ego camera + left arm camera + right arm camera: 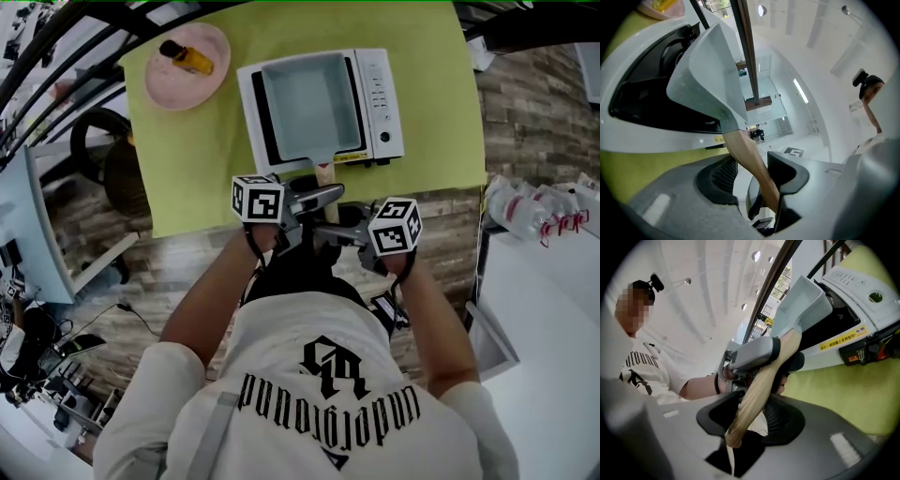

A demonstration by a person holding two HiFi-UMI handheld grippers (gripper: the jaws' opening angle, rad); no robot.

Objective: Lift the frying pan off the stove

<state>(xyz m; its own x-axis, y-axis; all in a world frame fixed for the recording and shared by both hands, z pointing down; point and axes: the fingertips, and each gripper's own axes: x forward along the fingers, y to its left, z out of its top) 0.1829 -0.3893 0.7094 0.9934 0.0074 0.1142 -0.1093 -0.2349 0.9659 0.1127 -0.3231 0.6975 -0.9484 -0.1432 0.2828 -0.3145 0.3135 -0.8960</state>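
A grey rectangular frying pan [309, 103] sits over the white portable stove [382, 94], its wooden handle [323, 174] pointing toward me. My left gripper [328, 197] comes in from the left and is shut on the handle [750, 159], close to the pan [708, 79]. My right gripper [323, 231] comes in from the right, just behind the left one, and is shut on the handle's end [757, 390]. In the right gripper view the left gripper [754, 355] clamps the handle ahead of my right gripper [750, 414], with the pan [801, 301] and stove [862, 296] beyond.
The stove stands on a yellow-green mat [187, 159] on a wood-grain table. A pink plate [161, 86] with a yellow and brown item lies at the back left of the mat. A white table with bottles [534, 211] stands at the right, a chair [122, 173] at the left.
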